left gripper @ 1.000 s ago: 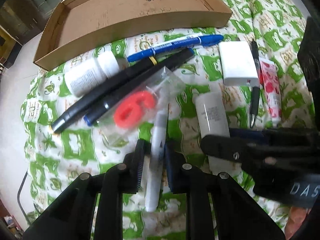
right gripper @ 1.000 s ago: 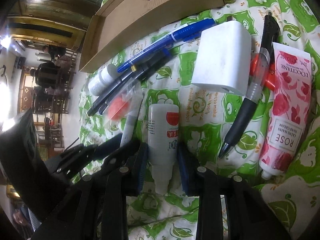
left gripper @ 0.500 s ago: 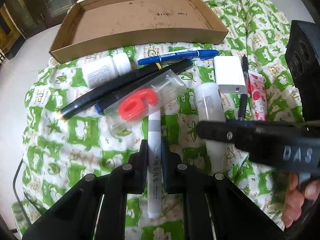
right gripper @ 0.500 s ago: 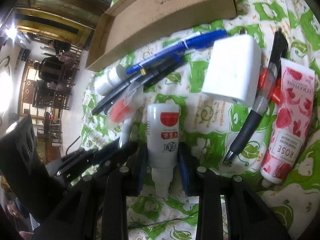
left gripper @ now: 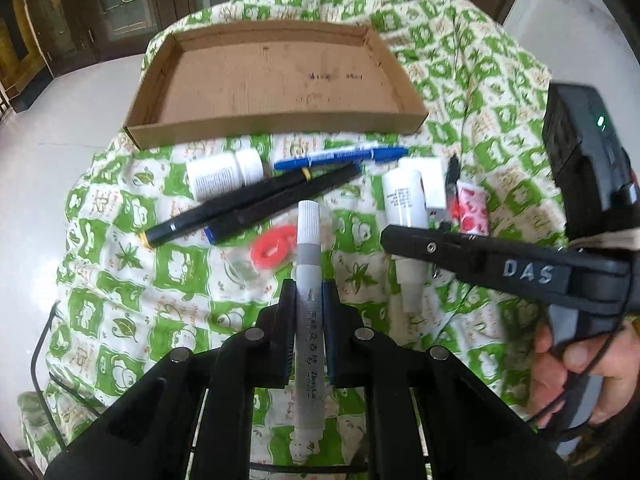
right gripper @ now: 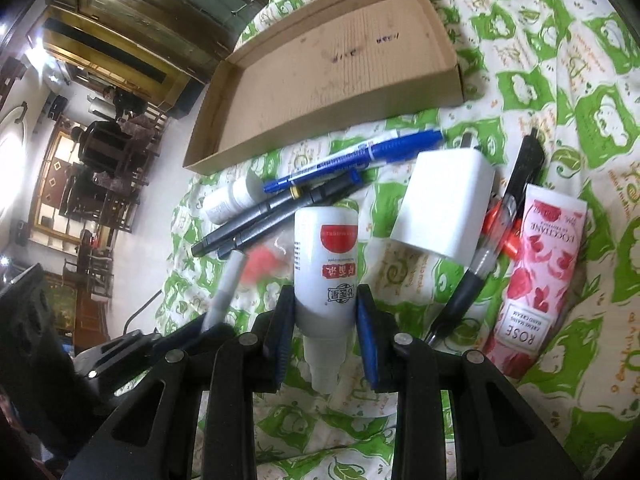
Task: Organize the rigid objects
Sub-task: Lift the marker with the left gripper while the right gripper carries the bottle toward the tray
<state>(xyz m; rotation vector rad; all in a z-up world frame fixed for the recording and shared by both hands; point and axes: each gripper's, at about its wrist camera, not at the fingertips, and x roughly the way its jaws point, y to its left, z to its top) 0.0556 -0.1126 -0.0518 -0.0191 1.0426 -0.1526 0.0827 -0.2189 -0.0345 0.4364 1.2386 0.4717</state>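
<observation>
Pens, bottles and tubes lie scattered on the green-and-white cloth [left gripper: 120, 264], and two of them are in our grip. Our left tongs [left gripper: 309, 300] are clamped tight on a grey-and-white marker [left gripper: 308, 292], which points away from us above the cloth. Our right tongs [right gripper: 325, 312] hold a white bottle with a red label [right gripper: 326, 264] between narrow jaws, nozzle toward us; in the left view a hand [left gripper: 588, 372] grips their handle at the right edge.

At the far side sits the cardboard tray [left gripper: 256, 126]. Near its front wall lie a small white pill bottle [left gripper: 224, 174], a blue pen [left gripper: 340, 156] and two dark markers [left gripper: 248, 210], close together. A clear packet with a red piece [left gripper: 272, 246] lies just behind the grey marker. To the right we see a white charger block [right gripper: 444, 208], a black pen [right gripper: 496, 236] and a rose hand-cream tube [right gripper: 536, 280].
</observation>
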